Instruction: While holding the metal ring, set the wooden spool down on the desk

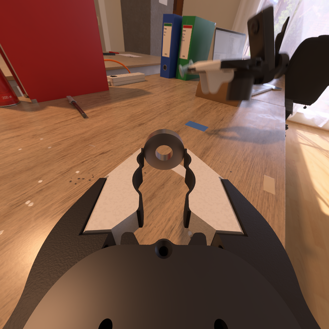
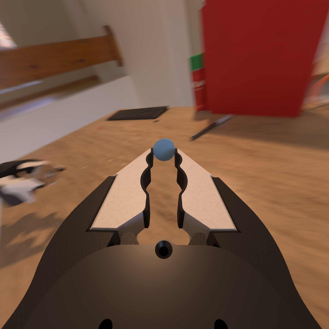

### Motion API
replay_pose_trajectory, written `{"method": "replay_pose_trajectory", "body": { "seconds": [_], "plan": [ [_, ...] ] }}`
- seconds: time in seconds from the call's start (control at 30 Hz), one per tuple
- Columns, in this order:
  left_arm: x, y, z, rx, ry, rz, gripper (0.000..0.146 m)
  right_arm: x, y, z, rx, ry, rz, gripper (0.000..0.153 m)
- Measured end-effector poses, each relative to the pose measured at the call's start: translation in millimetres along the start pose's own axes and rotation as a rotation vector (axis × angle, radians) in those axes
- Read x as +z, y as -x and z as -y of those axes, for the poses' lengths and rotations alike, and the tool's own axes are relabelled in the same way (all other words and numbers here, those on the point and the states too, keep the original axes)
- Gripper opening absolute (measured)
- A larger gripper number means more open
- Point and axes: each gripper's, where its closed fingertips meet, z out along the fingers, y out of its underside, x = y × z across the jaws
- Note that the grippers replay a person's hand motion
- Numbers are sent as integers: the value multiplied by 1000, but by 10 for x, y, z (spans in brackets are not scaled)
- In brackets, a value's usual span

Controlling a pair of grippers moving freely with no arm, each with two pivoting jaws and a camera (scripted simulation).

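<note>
Left hand-held gripper (image 1: 164, 156) is sitting nearest the lens, its two fingers pinching the ring (image 1: 164, 151) at the tips. Ring is standing on edge, bore facing the camera, and hanging clear above the worktop (image 1: 53, 160) toward its right edge.

Right hand-held gripper (image 2: 164, 154) is clamping a round blue-faced piece, the spool (image 2: 164, 149), between its fingertips; only that blue end face is showing. In the left wrist view the same gripper (image 1: 188, 68) is appearing blurred, level with the binders, and the spool (image 1: 183, 68) is showing pale flanges there. Spool is sitting above the worktop, not touching it.

A red board (image 1: 49, 48) is standing toward the far left corner, with a pen (image 1: 77, 106) lying just in front of it. Blue binder (image 1: 169, 46) and green binder (image 1: 194, 48) are standing upright along the far edge, a power strip (image 1: 126, 78) lying beside them. A blue patch (image 1: 196, 125) is lying flat beyond the ring.
</note>
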Motion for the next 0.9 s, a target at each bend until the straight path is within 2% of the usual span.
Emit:
{"method": "replay_pose_trajectory", "body": {
  "seconds": [0.07, 0.17, 0.2, 0.27, 0.37, 0.47, 0.53, 0.6, 0.63, 0.7, 0.77, 0.83, 0.9],
  "plan": [
    [9, -24, -14, 10, 13, -14, 45, -39, -509, 354, -91, 28, -167, 23],
    [20, -48, -39, 23, 17, -28, 45, 134, -1455, 554, -172, 298, -331, 23],
    [29, -50, -54, 29, 28, -29, 45, 252, -1757, 516, -164, 402, -360, 23],
    [45, -64, -82, 43, 50, -31, 45, 523, -2228, 284, -79, 610, -335, 23],
    [49, -109, -103, 52, 53, -38, 45, 751, -2674, -155, 20, 902, -347, 23],
    [39, -131, -120, 79, 64, -32, 45, 837, -2892, -417, 52, 1033, -396, 23],
    [26, -135, -137, 97, 72, -28, 45, 862, -2948, -519, 105, 1056, -424, 23],
    [10, -133, -157, 99, 78, -27, 45, 857, -2942, -529, 129, 1051, -421, 28],
    [0, -128, -167, 97, 80, -25, 45, 831, -2930, -466, 99, 1032, -443, 38],
    [-20, -108, -187, 92, 85, -18, 45, 751, -2743, -170, 9, 897, -451, 46],
    [-38, -69, -200, 95, 90, 0, 45, 588, -2294, 231, -51, 646, -417, 45],
    [-44, -38, -205, 94, 92, 10, 45, 339, -1608, 491, -57, 351, -319, 44],
    [-34, -17, -215, 84, 96, 10, 45, 59, -844, 392, 1, 92, -200, 41]
  ]
}}
